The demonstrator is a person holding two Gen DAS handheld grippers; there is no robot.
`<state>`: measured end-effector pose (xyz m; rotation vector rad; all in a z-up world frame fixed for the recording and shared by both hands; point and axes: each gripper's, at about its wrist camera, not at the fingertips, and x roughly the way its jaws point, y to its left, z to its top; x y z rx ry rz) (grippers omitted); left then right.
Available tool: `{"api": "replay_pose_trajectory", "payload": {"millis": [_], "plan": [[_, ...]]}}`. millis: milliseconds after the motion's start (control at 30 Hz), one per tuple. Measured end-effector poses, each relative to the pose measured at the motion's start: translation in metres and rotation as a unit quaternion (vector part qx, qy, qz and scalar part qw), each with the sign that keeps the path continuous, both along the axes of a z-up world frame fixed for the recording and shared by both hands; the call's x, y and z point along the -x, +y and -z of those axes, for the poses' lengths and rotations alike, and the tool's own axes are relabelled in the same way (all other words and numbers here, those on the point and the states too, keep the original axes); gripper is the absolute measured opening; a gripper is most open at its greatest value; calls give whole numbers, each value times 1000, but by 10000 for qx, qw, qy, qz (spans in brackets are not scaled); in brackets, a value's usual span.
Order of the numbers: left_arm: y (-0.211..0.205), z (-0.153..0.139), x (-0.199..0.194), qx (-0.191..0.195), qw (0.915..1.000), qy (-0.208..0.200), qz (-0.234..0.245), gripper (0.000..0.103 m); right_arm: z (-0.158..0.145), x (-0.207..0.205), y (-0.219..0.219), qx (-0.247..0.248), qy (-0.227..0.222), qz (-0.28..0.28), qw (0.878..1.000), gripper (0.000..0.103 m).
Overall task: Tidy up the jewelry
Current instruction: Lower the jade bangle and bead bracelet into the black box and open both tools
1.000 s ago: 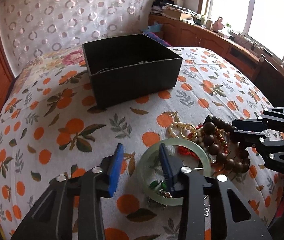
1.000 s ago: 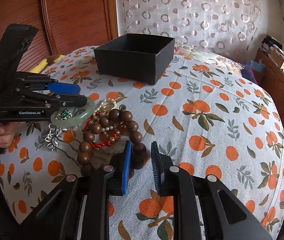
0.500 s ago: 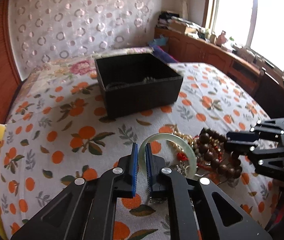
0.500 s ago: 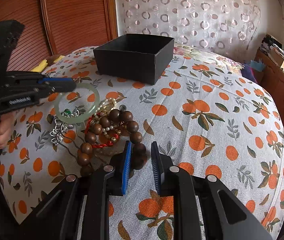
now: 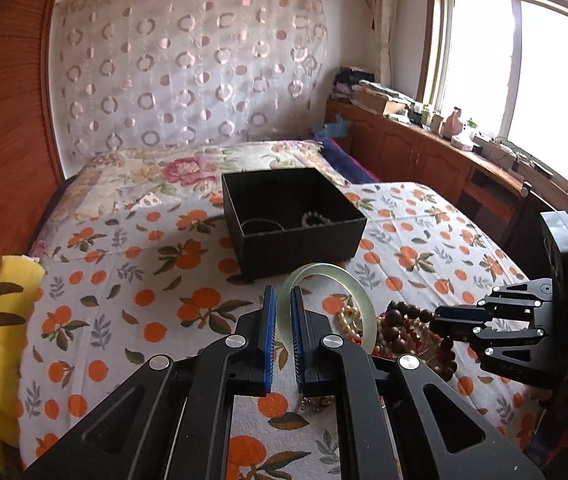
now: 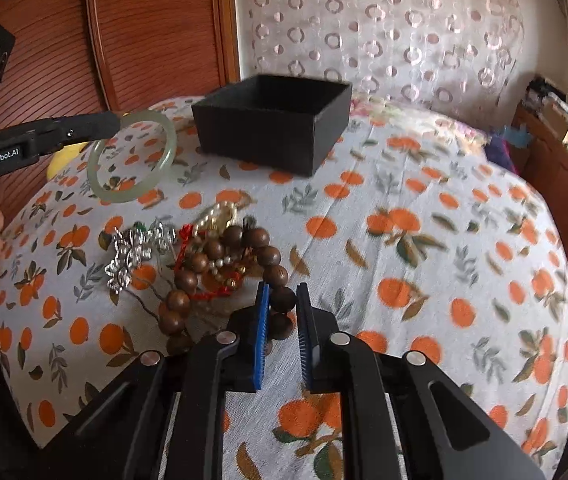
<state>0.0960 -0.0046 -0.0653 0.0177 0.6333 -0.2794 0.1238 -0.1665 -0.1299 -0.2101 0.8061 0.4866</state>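
Jade bangle (image 5: 326, 276) (near edge hidden) pinched in left gripper (image 5: 281, 334) jaws.

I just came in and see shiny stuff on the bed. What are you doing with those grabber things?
Sorting jewelry into the black box. The left gripper has pinched the pale green bangle and holds it in the air. The right gripper sits open around one bead of the wooden bead bracelet, in the pile on the orange-print sheet.

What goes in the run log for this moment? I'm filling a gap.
left gripper: shut on jade bangle, lifted | right gripper: open around wooden bead bracelet | black box: holds some jewelry
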Motion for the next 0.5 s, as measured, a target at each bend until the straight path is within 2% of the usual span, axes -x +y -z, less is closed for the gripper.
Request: {"api": "replay_pose_trajectory", "payload": {"millis": [333, 500], "plan": [[2, -18, 6, 52, 9996, -276, -79, 6, -71, 4, -2, -299, -813, -64, 9962, 15], [2, -27, 6, 46, 9991, -398, -110, 6, -96, 1, -2, -309, -1070, -70, 9937, 15]]}}
